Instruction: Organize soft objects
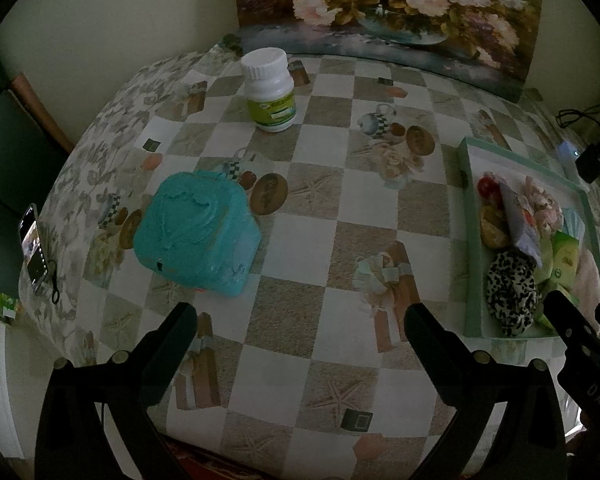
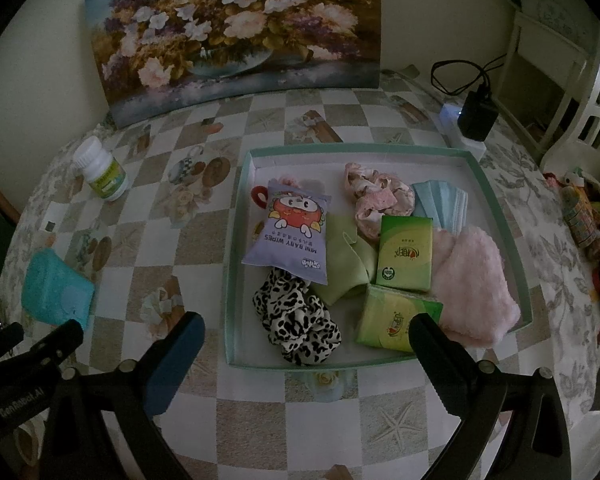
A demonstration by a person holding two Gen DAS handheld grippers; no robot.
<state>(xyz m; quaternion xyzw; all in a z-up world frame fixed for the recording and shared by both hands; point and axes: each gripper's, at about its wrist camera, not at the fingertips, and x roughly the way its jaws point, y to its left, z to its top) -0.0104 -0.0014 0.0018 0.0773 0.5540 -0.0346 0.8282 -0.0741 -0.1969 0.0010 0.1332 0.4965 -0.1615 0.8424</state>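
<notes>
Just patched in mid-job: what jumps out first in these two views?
The shallow mint-rimmed tray crowded with soft things: a lilac baby-wipes pack, a leopard-print scrunchie, green tissue packs and a fluffy pink cloth. Left of it on the checked tablecloth lie a turquoise plastic box and a white pill bottle. Both grippers hang open.

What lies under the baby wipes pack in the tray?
The baby wipes pack overlaps a red ring, a pink item at its top, the leopard scrunchie and green cloth. What lies beneath its middle is hidden.
</notes>
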